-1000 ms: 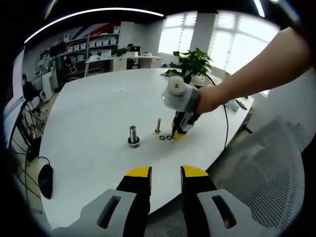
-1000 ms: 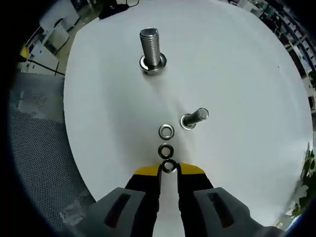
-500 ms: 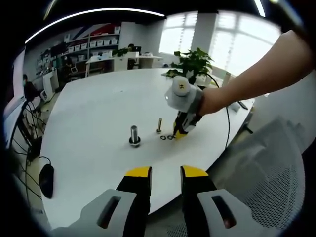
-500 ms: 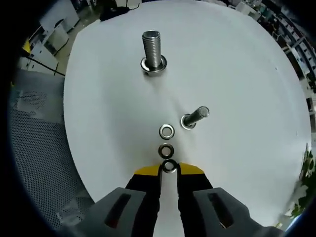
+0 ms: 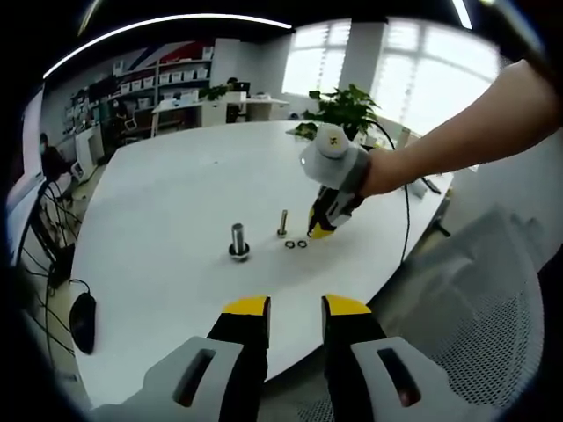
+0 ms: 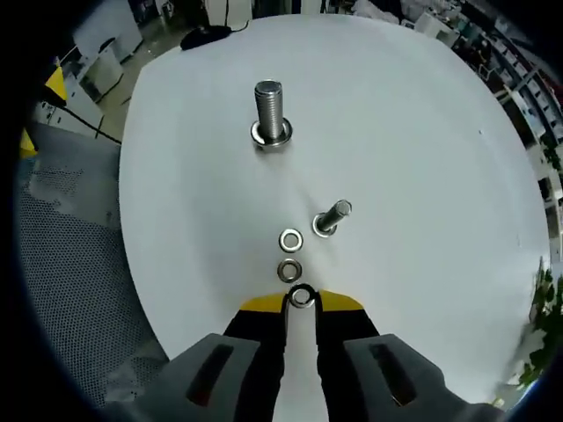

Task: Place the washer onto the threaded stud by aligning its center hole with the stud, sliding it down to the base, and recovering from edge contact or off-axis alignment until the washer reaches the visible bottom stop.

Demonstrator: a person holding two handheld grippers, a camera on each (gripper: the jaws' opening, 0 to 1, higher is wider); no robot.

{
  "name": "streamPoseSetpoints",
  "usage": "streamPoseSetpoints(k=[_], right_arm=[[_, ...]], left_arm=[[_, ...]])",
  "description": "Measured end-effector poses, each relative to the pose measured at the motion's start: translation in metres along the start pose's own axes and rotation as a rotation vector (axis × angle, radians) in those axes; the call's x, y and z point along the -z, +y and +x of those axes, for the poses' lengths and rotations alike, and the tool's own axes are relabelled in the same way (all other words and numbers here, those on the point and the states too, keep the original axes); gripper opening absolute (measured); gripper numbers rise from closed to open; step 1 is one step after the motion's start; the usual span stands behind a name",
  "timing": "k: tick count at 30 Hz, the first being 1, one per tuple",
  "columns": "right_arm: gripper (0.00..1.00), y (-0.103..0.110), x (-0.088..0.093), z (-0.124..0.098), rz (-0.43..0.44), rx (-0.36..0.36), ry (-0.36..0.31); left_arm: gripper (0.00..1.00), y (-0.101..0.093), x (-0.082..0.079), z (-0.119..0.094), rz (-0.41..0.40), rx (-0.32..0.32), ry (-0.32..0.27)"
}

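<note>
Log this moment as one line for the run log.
right hand-held gripper: shut on washer, off the table | spare washers: flat on table | large stud: upright, bare | left hand-held gripper: open, idle

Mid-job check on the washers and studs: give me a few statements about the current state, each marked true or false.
1. The right hand-held gripper is shut on a washer. True.
2. Two more washers lie flat on the white table ahead of it. True.
3. The held washer is already over the small stud. False: it sits between the jaw tips, short of both studs.
4. The large stud lies on its side. False: it stands upright on its base.
5. The left hand-held gripper holds a washer. False: its jaws are open with nothing between them, back from the table edge.
</note>
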State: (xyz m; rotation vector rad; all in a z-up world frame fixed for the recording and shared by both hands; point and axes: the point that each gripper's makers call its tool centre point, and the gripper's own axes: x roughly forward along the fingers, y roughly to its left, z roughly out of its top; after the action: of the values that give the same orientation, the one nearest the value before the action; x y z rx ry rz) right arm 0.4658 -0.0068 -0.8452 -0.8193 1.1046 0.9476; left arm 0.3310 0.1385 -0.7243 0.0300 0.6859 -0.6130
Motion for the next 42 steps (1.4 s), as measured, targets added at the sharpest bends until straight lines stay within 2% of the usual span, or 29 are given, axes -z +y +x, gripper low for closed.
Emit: streamPoseSetpoints(k=[9,23,31,42], right_arm=[[0.13,-0.013,-0.028,-0.024,-0.024,0.050,-0.092],[0.14,-0.021,-0.051,-0.038,-0.052,0.074,-0.139],[0.14,-0.018,-0.060,-0.031,-0.076,0.054,-0.123],[0.14,-0.018,-0.058,-0.023,-0.078,0.045,-0.089]], left_arm=[[0.21,0.000,0.001,0.000,0.008,-0.002,0.006],[0.21,-0.001,0.001,0.000,0.012,-0.002,0.005],[0.21,0.001,0.001,0.000,0.010,-0.006,0.004],[0.21,0.000,0.001,0.000,0.007,-0.001,0.000]])
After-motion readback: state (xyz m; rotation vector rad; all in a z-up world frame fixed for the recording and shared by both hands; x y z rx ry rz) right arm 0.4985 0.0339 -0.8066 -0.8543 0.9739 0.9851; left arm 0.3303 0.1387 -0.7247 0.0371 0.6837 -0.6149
